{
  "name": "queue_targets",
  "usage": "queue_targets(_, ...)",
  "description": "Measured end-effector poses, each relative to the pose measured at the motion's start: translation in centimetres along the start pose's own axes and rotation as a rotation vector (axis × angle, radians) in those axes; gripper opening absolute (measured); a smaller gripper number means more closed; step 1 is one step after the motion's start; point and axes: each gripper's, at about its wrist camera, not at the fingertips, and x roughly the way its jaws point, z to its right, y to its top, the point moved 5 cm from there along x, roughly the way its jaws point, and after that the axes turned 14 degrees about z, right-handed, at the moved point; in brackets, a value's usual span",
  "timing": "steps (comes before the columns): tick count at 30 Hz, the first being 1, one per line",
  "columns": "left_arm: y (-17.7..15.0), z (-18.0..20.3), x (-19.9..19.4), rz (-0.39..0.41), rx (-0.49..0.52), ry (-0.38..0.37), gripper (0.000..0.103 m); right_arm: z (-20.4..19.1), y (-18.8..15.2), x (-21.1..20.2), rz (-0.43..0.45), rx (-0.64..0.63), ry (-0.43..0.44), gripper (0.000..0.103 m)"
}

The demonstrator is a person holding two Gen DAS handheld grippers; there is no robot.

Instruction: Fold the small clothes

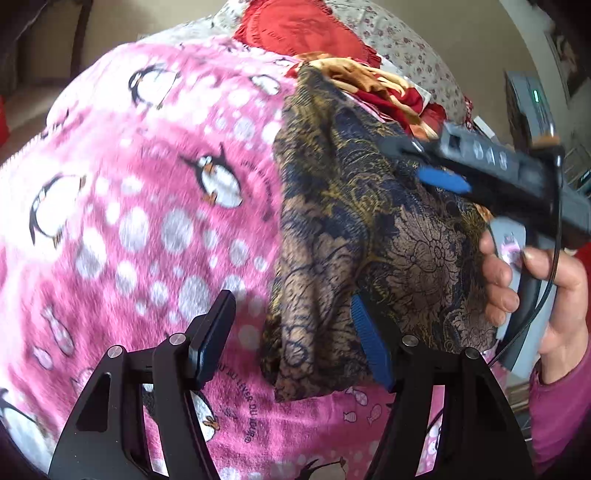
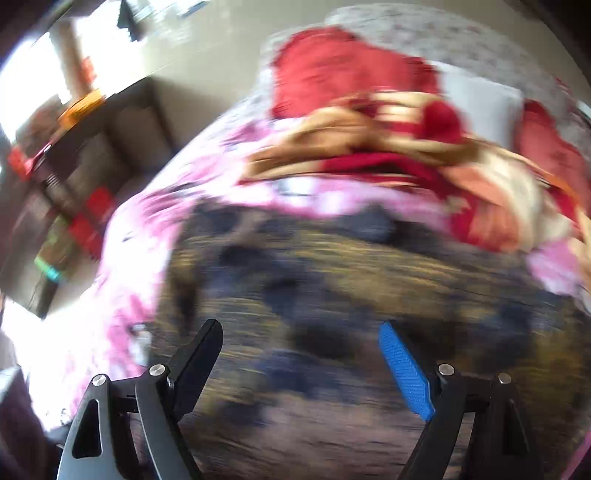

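Left gripper [image 1: 295, 332] sits wide open, jaws spread, nothing between them; its blue-padded finger [image 1: 371, 343] lies at the lower edge of the patterned cloth [image 1: 351, 221], black finger [image 1: 212, 336] out over the pink penguin blanket [image 1: 147, 203]. Cloth is brown, navy and gold with a floral print, bunched and draped on the blanket's right side, partly lifted. Right gripper [image 1: 424, 162] reaches in from the right in the left wrist view, tips at the cloth's upper part; a blue pad [image 1: 443, 181] shows against the fabric, but blur makes it hard to tell there whether it grips anything. Person's hand [image 1: 532, 288] wraps the grey handle [image 1: 517, 314], pink sleeve at the wrist. Right wrist view is heavily motion-blurred: right gripper [image 2: 303, 365] jaws stand well apart, blue pad [image 2: 406, 376] on one side, black finger [image 2: 199, 362] on the other, the dark patterned cloth [image 2: 332, 295] filling the space below and ahead of them, nothing visibly clamped. Beyond the cloth lies a heap of red and tan fabric [image 1: 388, 88] and a red cushion [image 1: 295, 29] on a flowered sheet [image 1: 406, 48]. Pink blanket [image 2: 140, 277] shows left of the cloth in that view too.
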Motion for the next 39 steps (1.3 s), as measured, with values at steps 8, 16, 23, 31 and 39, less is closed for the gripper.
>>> queue_targets(8, -0.4, -0.5, -0.2, 0.007, -0.008, -0.035, 0.071, -6.2, 1.4, 5.4, -0.105, -0.119, -0.019, 0.095)
queue_targets(16, -0.5, 0.1, 0.2, 0.017, 0.016, -0.039, 0.077, -7.4, 0.2, 8.3, -0.163, -0.317, -0.185, 0.098)
queue_targets(23, -0.6, 1.3, 0.4, 0.019, 0.068, 0.002, 0.077, -6.6, -0.4, 6.0, -0.139, -0.388, -0.163, 0.052)
queue_targets(31, 0.1, 4.6, 2.3, 0.022, 0.137, 0.028, 0.077, -3.7, 0.9, 2.4, -0.125, -0.200, 0.007, 0.032)
queue_targets(39, 1.6, 8.2, 1.9, 0.007, 0.144, -0.119, 0.017, -2.9, 1.5, -0.4, -0.084, -0.160, 0.069, 0.029)
